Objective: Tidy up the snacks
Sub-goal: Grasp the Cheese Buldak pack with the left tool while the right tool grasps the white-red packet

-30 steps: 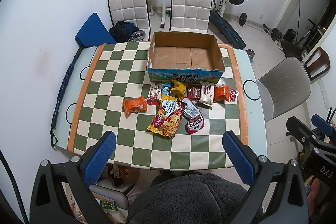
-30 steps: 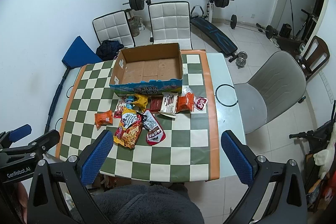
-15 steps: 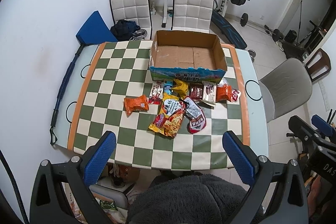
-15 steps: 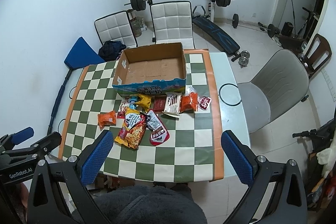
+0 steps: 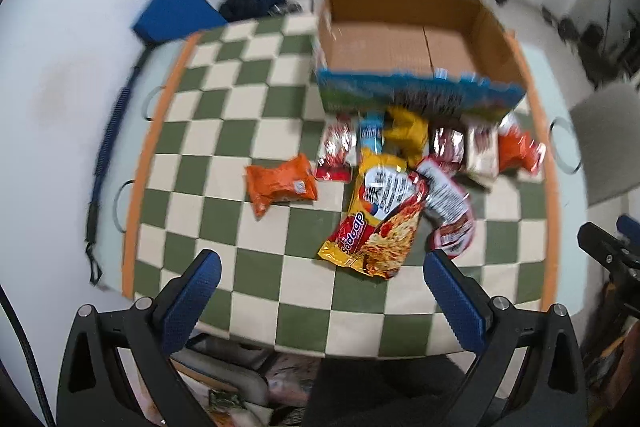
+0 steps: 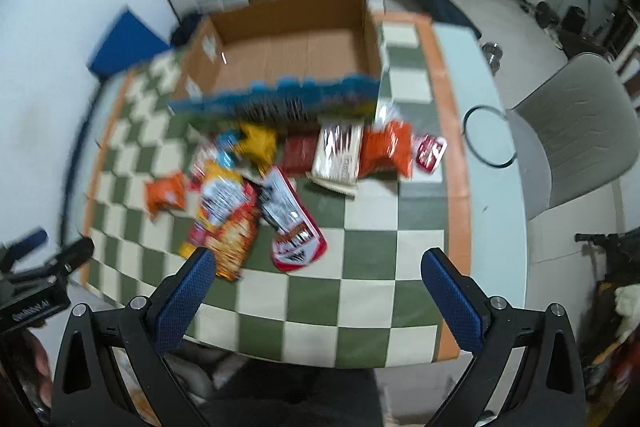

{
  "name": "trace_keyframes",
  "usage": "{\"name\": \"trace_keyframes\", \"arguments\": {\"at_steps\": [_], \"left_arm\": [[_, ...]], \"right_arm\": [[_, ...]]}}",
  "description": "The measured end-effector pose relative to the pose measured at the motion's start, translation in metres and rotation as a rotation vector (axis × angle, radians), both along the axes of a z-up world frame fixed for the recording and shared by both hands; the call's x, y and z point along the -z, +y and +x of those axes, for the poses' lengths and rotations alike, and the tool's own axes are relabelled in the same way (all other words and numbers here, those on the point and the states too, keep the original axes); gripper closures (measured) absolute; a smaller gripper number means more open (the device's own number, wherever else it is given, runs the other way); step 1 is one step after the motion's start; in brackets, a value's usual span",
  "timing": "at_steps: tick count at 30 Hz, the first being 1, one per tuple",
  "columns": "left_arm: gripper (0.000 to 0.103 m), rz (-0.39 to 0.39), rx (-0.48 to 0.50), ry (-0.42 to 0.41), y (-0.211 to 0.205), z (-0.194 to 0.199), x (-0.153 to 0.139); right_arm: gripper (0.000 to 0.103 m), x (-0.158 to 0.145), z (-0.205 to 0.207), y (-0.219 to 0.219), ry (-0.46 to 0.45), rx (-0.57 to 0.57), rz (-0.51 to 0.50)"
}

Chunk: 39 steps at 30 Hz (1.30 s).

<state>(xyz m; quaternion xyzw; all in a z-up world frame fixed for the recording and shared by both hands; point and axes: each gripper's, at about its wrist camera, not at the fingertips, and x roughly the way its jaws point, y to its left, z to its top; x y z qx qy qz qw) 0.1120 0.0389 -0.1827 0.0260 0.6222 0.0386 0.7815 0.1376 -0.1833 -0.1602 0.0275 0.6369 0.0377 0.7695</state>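
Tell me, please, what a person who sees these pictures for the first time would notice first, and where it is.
The eye goes first to the bright pile of snack packets on the green and cream checkered table, with the big yellow noodle packet nearest the viewer. Just behind the pile stands an open, empty cardboard box. Both sets of tongs, left and right, are open above the table's near edge.

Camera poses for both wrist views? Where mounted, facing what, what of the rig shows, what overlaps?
Left wrist: on the left gripper, above the near table edge, looking down at the green-and-cream checkered table; blue-padded fingers spread wide.
Right wrist: on the right gripper, same heading, set further right; the left gripper shows at its left edge.
Shared: open brown cardboard box, yellow noodle packet.
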Motion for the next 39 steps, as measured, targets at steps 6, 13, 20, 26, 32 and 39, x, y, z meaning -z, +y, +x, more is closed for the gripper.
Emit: {"name": "trace_keyframes", "arguments": {"at_steps": [6,13,20,26,32,39], "left_arm": [[0.000,-0.100,0.171,0.182,-0.033,0.040,0.096],[0.000,-0.045,0.298,0.279,-0.067,0.066,0.166],[0.000,0.041,0.326,0.338,-0.070,0.078,0.201],[0.000,0.002,0.327,0.369,-0.070,0.096,0.214],[0.015,-0.050,0.277,0.365,-0.057,0.104,0.220],[0.015,-0.020,0.128,0.383,-0.026,0.093,0.228]], "right_arm": [[0.000,0.099,0.019,0.009,0.087,-0.080,-0.052],[0.000,0.160,0.027,-0.002,0.180,-0.071,-0.077],[0.000,0.173,0.022,0.003,0.204,-0.105,-0.056],[0.000,0.177,0.026,0.015,0.205,-0.147,-0.065],[0.000,0.180,0.035,0.027,0.226,-0.179,-0.073],[0.000,0.196,0.059,0.060,0.258,-0.228,-0.069]]}}
